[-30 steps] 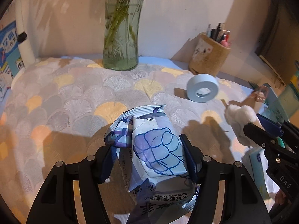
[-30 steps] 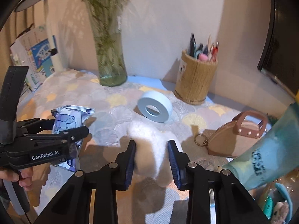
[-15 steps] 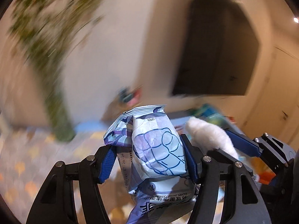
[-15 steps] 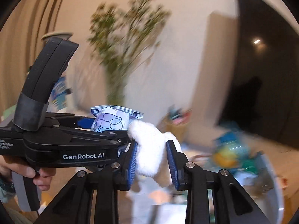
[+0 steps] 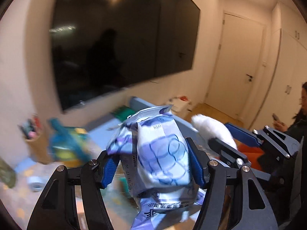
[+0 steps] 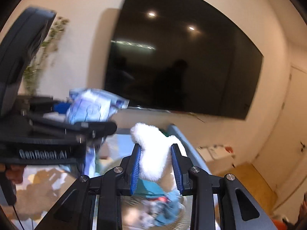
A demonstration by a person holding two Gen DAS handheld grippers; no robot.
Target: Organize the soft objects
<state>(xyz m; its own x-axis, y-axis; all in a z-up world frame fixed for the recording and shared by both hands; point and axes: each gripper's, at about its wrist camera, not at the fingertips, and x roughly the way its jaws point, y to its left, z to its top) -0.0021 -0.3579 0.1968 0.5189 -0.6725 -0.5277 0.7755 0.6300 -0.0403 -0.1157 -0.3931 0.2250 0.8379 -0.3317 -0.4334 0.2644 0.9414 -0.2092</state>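
Two grippers up in the air, both loaded. My left gripper (image 5: pixel 153 164) clamps a crumpled blue-and-white tissue pack (image 5: pixel 159 157) between its blue pads, jaws fairly wide around the pack, bottom of it bulging out below the fingers. My right gripper (image 6: pixel 156 164) pinches a white fluffy plush toy (image 6: pixel 155 149), jaws narrow, fur bulging above the pads. In the right wrist view the left gripper sits just to the left, pack near the plush but apart. Both are held off the tabletop, in front of a big dark wall screen (image 5: pixel 119 38). Below the plush I see a blurred heap of teal fabric (image 6: pixel 163 207), its container unclear. Pen holder (image 5: pixel 33 134) at left, blurred. Another person (image 5: pixel 299 118) stands at far right, near a closed door (image 5: pixel 239 65).
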